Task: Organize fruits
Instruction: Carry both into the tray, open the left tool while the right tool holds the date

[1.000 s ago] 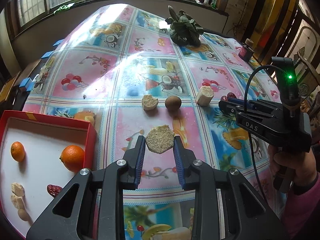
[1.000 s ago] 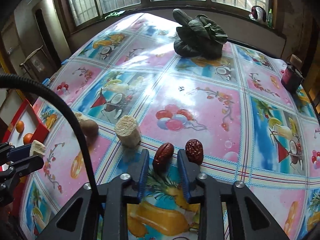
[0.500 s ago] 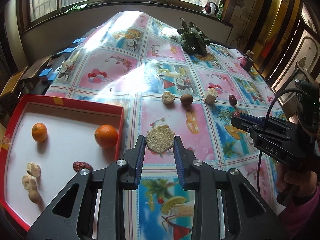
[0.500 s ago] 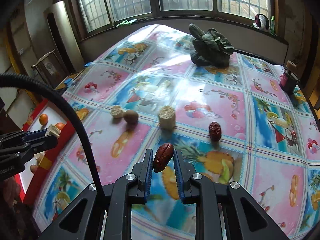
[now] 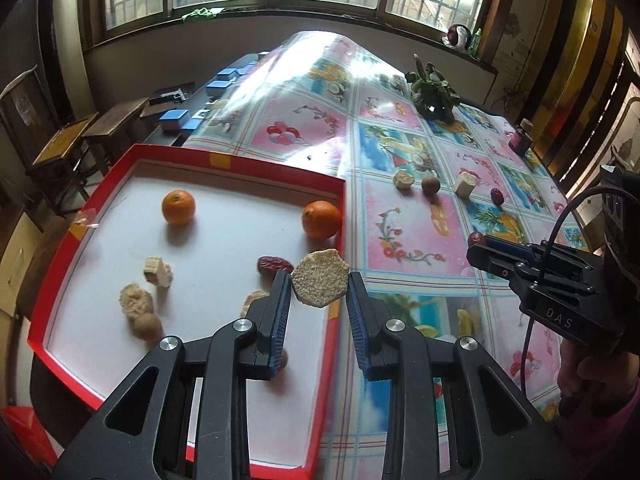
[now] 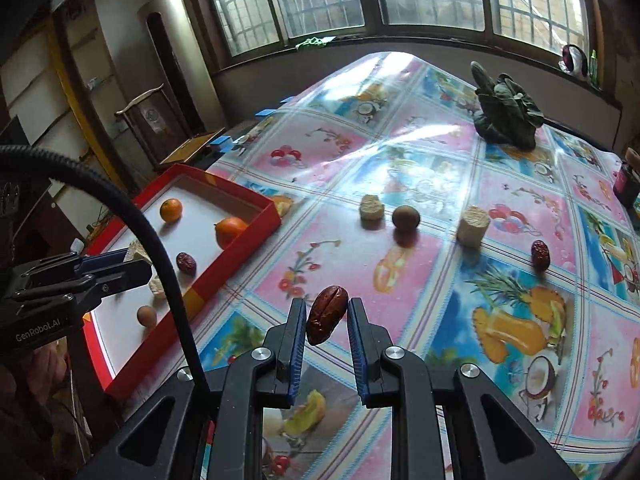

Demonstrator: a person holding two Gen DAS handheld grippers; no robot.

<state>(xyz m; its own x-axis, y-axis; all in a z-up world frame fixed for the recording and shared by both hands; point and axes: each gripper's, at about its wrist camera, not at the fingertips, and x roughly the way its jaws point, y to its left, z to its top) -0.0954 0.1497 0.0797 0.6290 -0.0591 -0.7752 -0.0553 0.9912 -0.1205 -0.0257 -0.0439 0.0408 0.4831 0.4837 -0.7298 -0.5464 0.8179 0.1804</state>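
My left gripper (image 5: 319, 286) is shut on a tan hexagonal cake slice (image 5: 319, 278), held above the right rim of the red tray (image 5: 332, 320). In the tray lie two oranges (image 5: 178, 208) (image 5: 321, 219), a red date (image 5: 274, 265), pale chunks (image 5: 158, 272) and a small brown fruit (image 5: 147, 326). My right gripper (image 6: 326, 314) is shut on a dark red date (image 6: 326, 314), held over the tablecloth to the right of the tray (image 6: 236, 256). On the table remain two pale chunks (image 6: 372, 208) (image 6: 473, 220), a brown round fruit (image 6: 405, 218) and another date (image 6: 540, 254).
A leafy green vegetable (image 6: 506, 118) lies at the table's far end, with a small dark jar (image 6: 626, 182) at the right edge. Wooden stools (image 5: 80, 140) and blue blocks (image 5: 176, 118) stand beyond the table's left side. A hand (image 5: 580, 376) holds the right gripper's handle.
Both grippers have swung left with their loads. The left one now hangs over the tray's right rim instead of the tablecloth; the right one has lifted its date away from the other date.
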